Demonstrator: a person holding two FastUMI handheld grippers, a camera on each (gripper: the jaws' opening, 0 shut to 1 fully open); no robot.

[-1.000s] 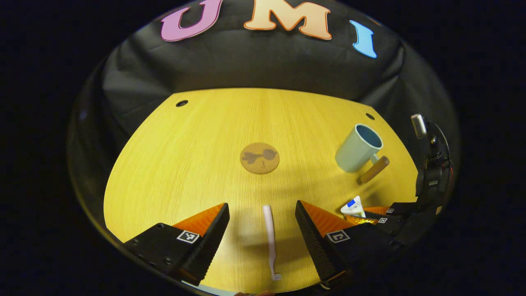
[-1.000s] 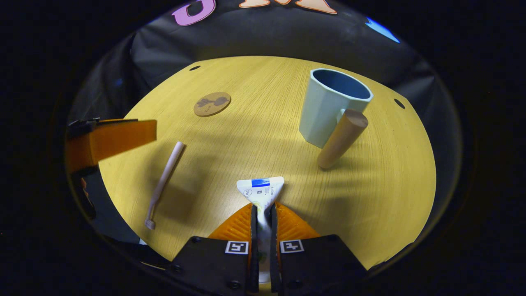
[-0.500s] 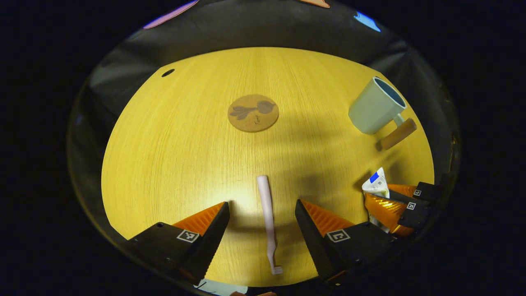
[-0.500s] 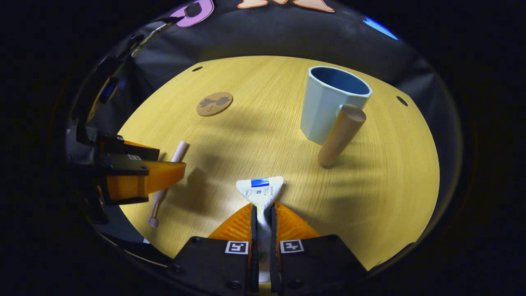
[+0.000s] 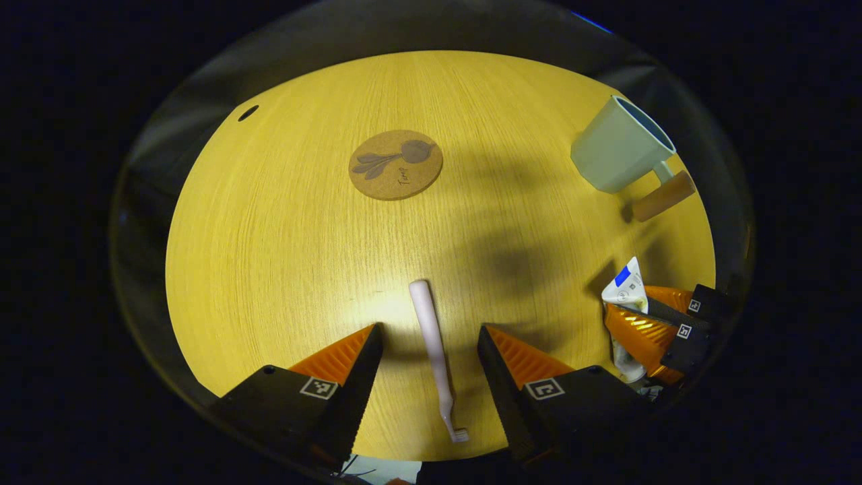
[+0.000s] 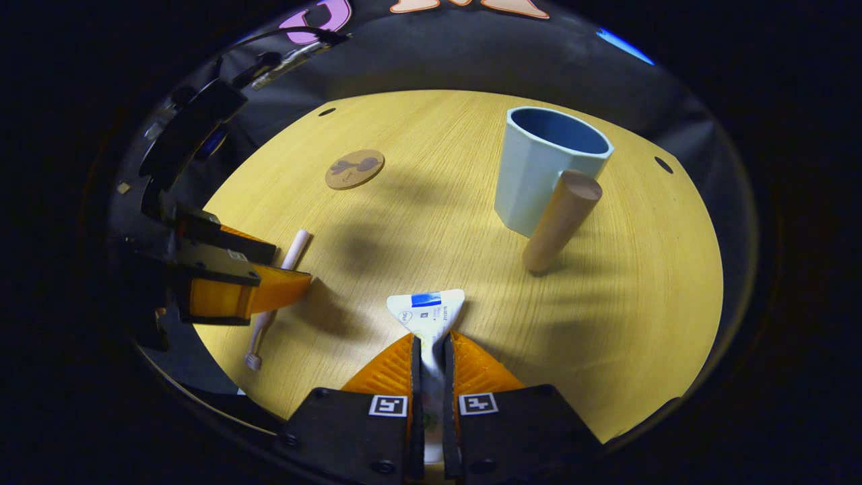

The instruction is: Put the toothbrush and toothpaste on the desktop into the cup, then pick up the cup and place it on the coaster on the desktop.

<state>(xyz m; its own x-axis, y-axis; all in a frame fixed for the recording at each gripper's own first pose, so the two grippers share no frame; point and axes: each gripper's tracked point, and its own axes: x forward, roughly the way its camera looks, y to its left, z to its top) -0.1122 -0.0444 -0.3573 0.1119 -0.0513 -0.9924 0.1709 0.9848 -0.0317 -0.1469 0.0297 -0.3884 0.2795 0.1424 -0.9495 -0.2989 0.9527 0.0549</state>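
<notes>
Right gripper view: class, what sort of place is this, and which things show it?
Probably a staged recording booth, not a real bathroom: a bare wooden desktop backed by black cloth, with only a cup, coaster, toothbrush and toothpaste set out.

toothbrush [image 5: 436, 357] before coaster [image 5: 395, 165]; cup [image 5: 619, 156] right; all on table [image 5: 269, 236]
</notes>
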